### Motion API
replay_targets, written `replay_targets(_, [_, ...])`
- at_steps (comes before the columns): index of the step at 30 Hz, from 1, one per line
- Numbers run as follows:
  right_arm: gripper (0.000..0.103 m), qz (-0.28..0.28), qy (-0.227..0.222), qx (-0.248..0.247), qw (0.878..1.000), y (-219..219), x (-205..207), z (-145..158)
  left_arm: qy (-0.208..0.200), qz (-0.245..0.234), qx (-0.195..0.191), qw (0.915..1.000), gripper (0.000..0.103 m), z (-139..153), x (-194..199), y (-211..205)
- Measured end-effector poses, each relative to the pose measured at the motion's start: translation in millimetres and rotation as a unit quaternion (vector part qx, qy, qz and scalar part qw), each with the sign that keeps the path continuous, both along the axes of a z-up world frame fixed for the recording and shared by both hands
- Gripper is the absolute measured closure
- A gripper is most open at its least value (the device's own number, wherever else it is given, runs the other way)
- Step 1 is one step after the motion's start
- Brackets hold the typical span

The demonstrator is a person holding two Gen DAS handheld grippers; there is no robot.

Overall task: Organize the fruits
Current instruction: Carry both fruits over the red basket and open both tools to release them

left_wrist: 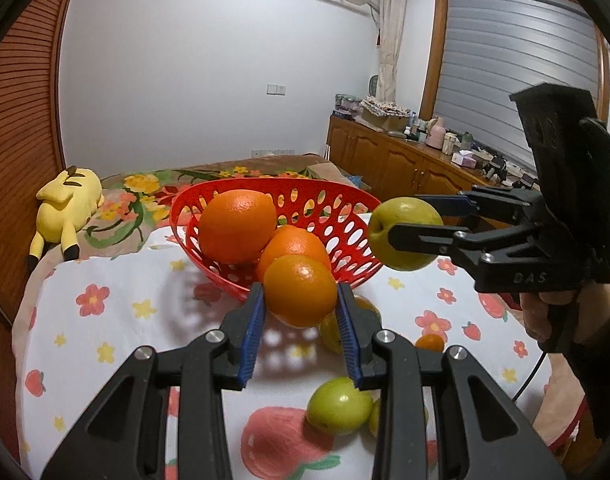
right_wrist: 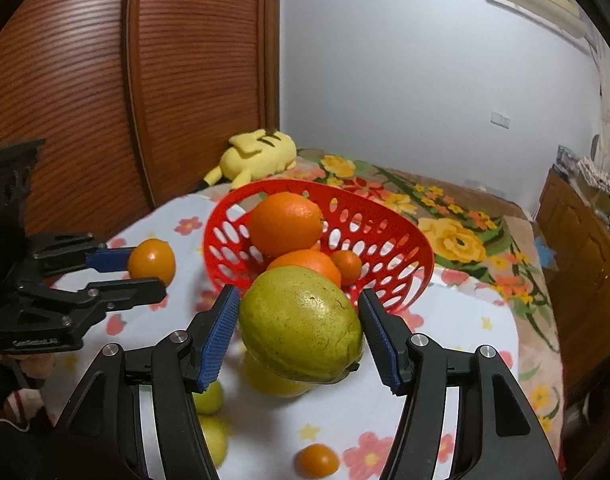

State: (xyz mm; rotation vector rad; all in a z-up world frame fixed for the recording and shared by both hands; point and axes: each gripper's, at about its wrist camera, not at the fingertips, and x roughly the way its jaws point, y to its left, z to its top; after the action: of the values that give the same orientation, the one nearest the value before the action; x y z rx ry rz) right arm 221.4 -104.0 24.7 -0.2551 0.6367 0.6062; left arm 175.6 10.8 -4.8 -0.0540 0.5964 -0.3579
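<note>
A red perforated basket (left_wrist: 325, 196) (right_wrist: 401, 232) sits tilted on the flowered tablecloth and holds a big orange (left_wrist: 237, 226) (right_wrist: 285, 224), another orange (left_wrist: 293, 242) (right_wrist: 305, 262) and a small one (right_wrist: 346, 266). My left gripper (left_wrist: 301, 300) (right_wrist: 143, 272) is shut on an orange (left_wrist: 301, 290) (right_wrist: 152, 262), held above the table just in front of the basket. My right gripper (right_wrist: 301, 328) (left_wrist: 405, 218) is shut on a green-yellow fruit (right_wrist: 301, 324) (left_wrist: 405, 232), held beside the basket's right rim.
Loose green fruits (left_wrist: 339, 406) (right_wrist: 209, 398) and a small orange (left_wrist: 429, 343) (right_wrist: 317, 461) lie on the cloth (left_wrist: 105, 340) below the grippers. A yellow plush toy (left_wrist: 67, 204) (right_wrist: 261, 156) lies on the bed behind. A wooden wardrobe (right_wrist: 145, 80) stands left, cabinets (left_wrist: 385, 160) right.
</note>
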Motion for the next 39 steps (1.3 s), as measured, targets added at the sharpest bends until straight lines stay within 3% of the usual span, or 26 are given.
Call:
replay_targets(23, [0.04,-0.029,0.035,-0.051,0.998,16.8,61.1,-26.7,0.021,-0.005,0.034,0.9992,0.07,-7.5,33.2,-16.4])
replay_targets(29, [0.04,-0.041,0.037,-0.01,0.998,4.8,69.0,-18.6,0.025,-0.004,0.037,0.999,0.07,-10.3,39.4,-18.4])
replay_targets(39, [0.039,-0.045,0.029,0.011,0.998,-10.5,55.7,-9.6,0.032,-0.001,0.039,0.9987,0.07,-15.5,48.9,-21.0])
